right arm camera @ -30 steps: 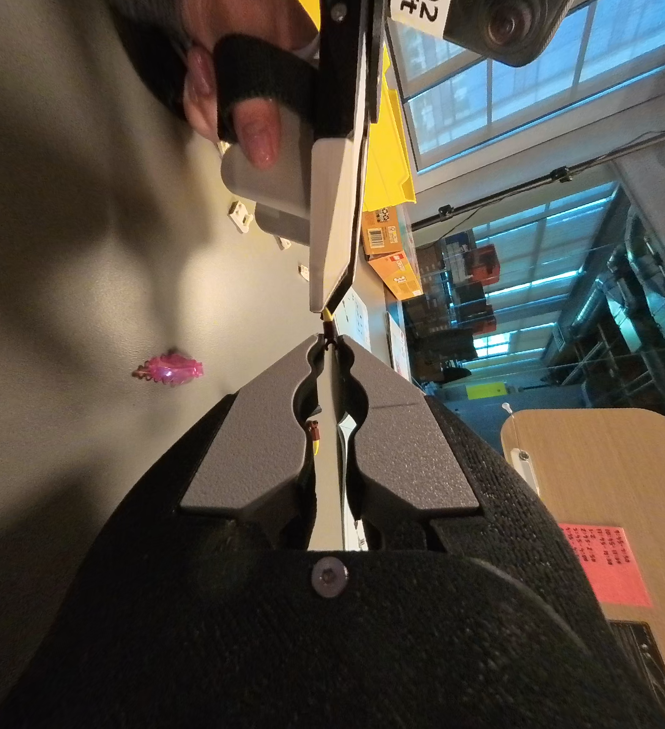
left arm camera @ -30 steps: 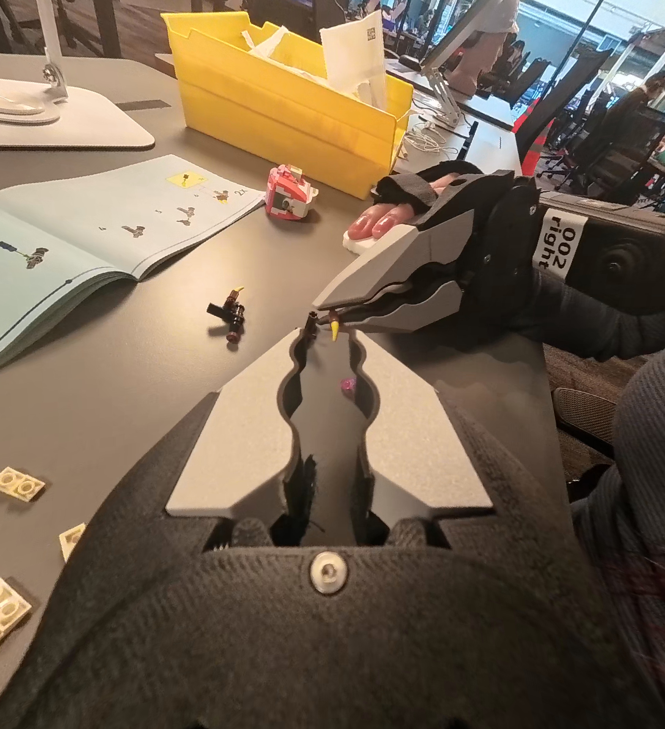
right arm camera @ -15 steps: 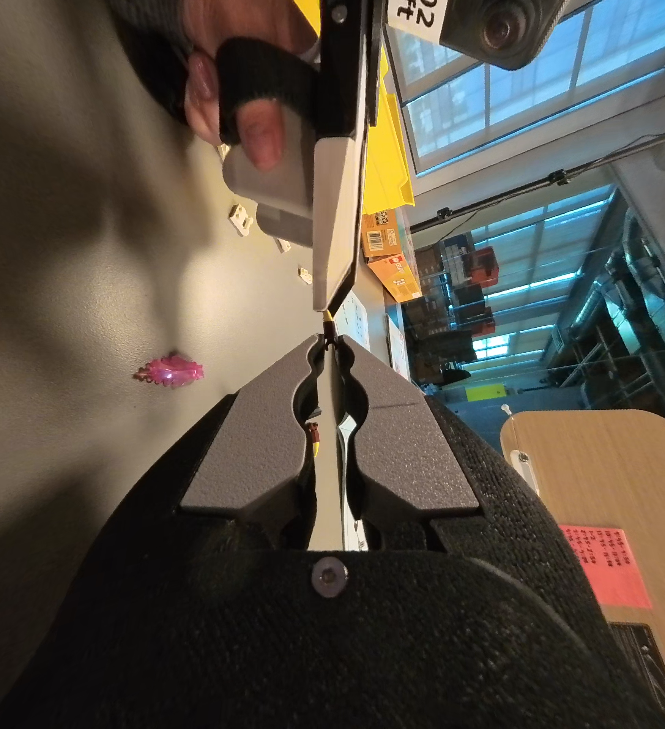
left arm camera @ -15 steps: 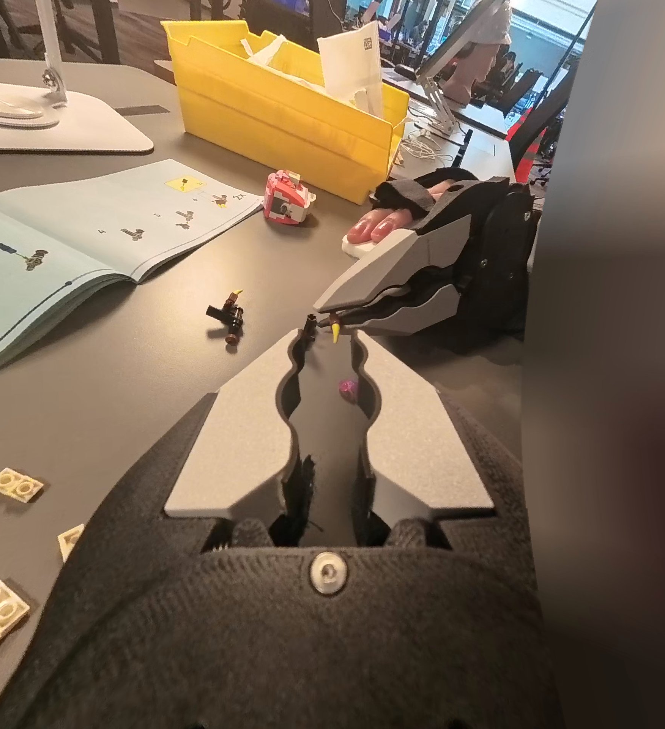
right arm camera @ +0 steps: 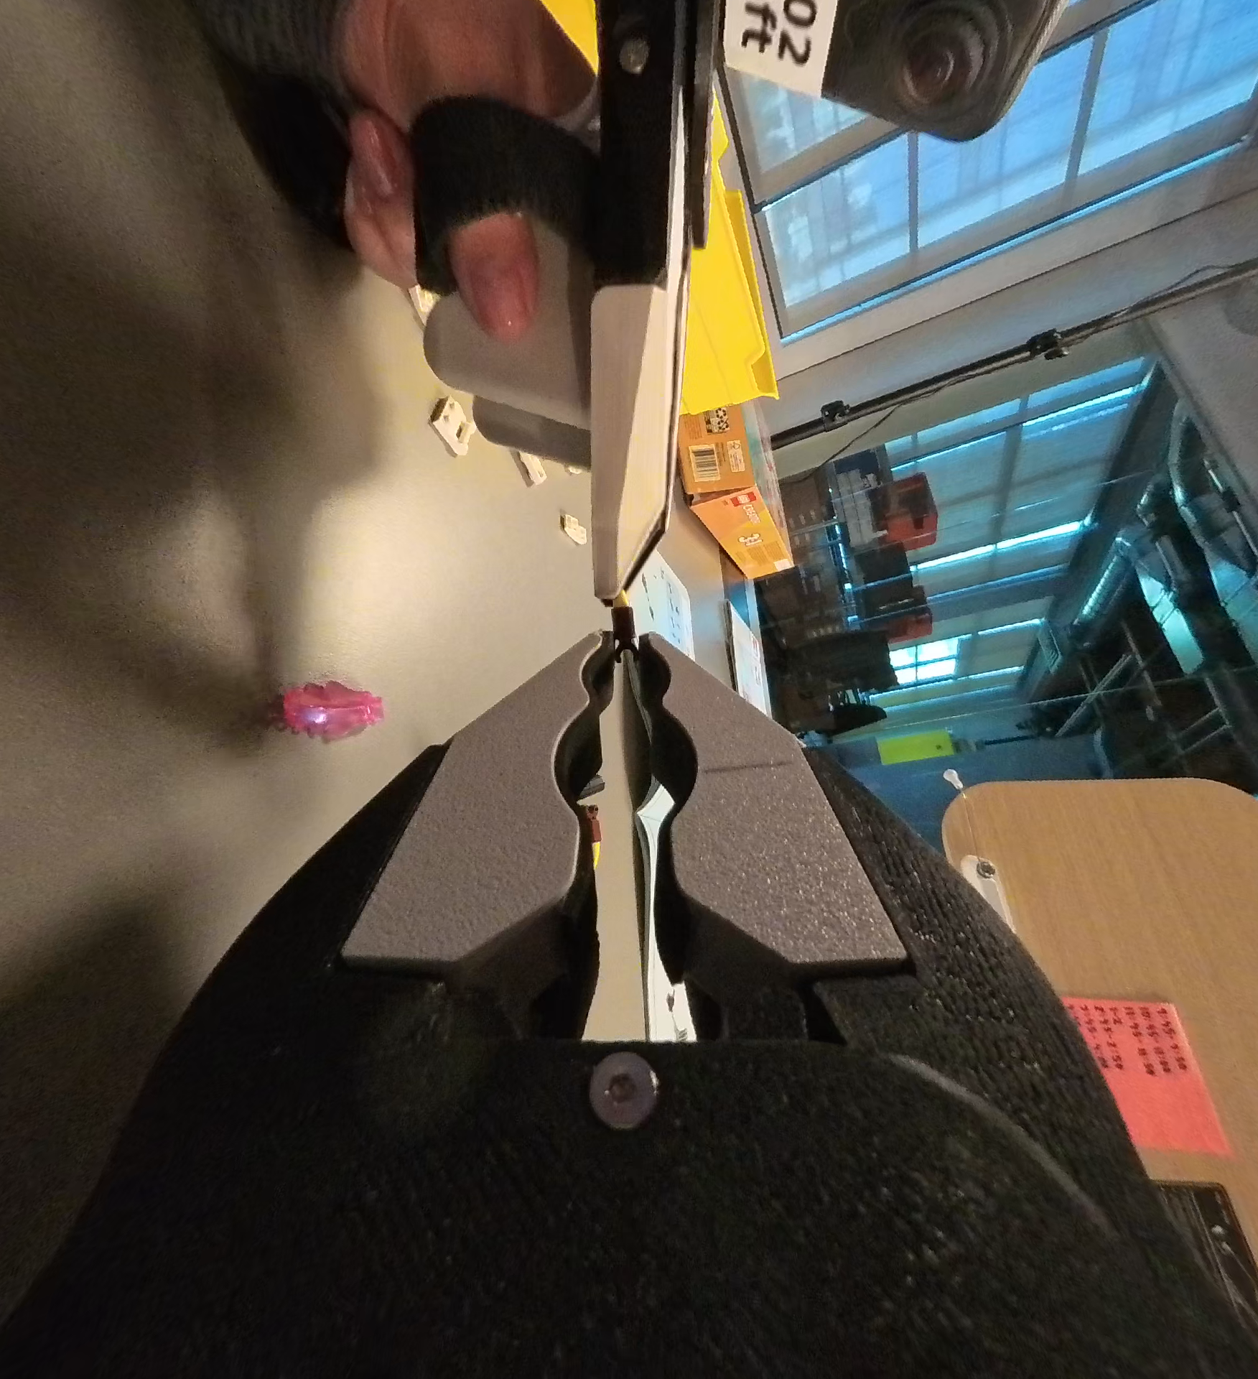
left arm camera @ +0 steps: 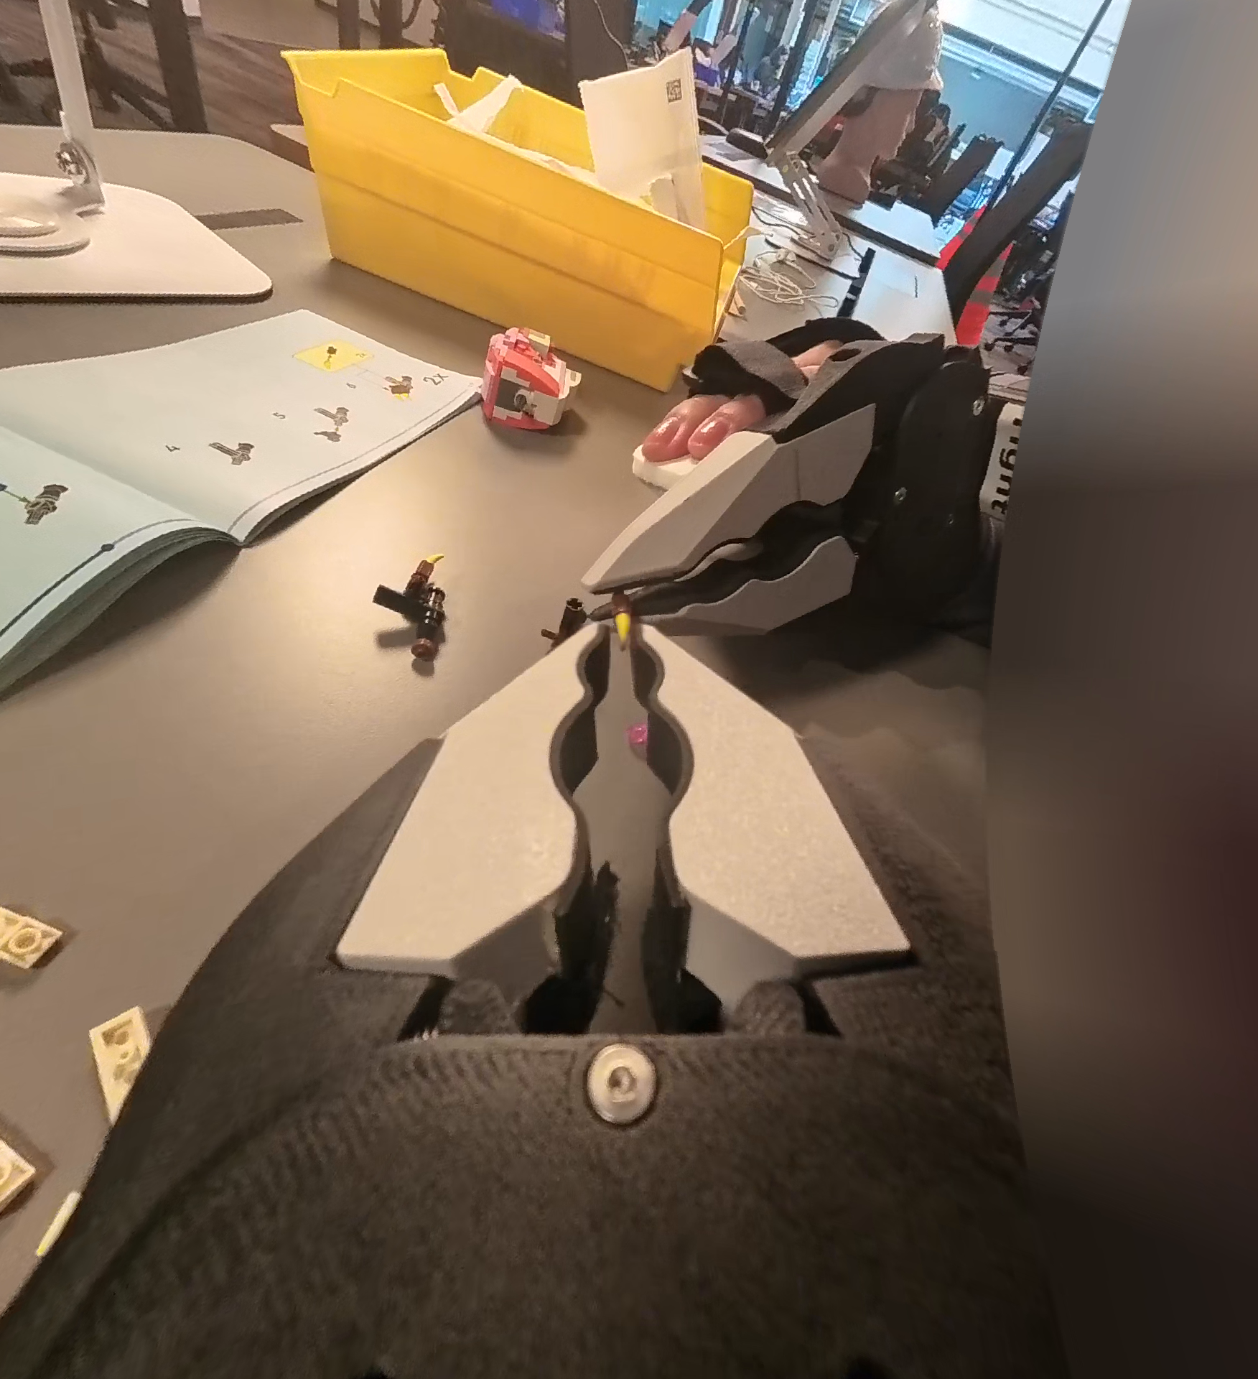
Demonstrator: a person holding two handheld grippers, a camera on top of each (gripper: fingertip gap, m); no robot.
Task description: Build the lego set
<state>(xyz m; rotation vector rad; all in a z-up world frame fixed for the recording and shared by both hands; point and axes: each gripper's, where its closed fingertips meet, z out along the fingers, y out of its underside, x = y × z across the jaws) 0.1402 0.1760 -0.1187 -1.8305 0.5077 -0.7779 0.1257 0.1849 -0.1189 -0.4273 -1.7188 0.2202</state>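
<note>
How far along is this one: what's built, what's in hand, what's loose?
Done: a pink-and-white build sits by the yellow bin, and a dark sub-assembly with a yellow claw lies on the table. In hand: the right tool pinches a small brown claw piece, and the left tool is shut on its yellow tip. Left: cream plates and a pink crystal lie loose.

A yellow bin (left arm camera: 507,216) stands behind an open booklet (left arm camera: 126,448) and cream plates (left arm camera: 7,936).
</note>
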